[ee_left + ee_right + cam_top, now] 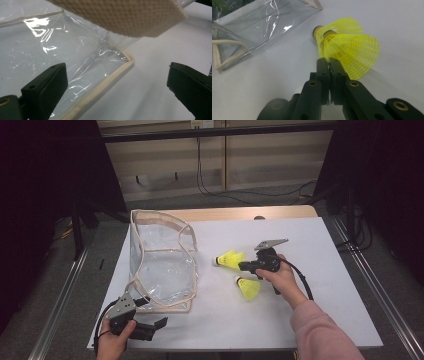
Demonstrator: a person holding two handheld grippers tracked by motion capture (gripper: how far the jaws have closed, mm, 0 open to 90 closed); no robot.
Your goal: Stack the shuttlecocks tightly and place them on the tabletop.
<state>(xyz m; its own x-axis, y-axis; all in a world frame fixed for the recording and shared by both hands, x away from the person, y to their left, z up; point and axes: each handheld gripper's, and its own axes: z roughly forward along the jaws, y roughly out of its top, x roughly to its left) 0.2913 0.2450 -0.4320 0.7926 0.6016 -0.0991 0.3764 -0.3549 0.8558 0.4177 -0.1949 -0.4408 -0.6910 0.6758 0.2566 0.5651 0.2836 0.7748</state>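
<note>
Your right gripper (246,265) is black, with a grey plate on top; its black jaws pinch the neon-yellow mesh skirt of a shuttlecock (347,47), whose netting forms a fine grid and whose cork carries a dark band. A second yellow shuttlecock (248,287) has a pale tip. The bag (162,265) before you is clear plastic with cream trim, and its cream strap (120,16) shows a dotted weave. Your left gripper (160,323) is black and grey too. The bench (300,240) is white with a light wood edge. Your sleeve (325,332) is pink.
</note>
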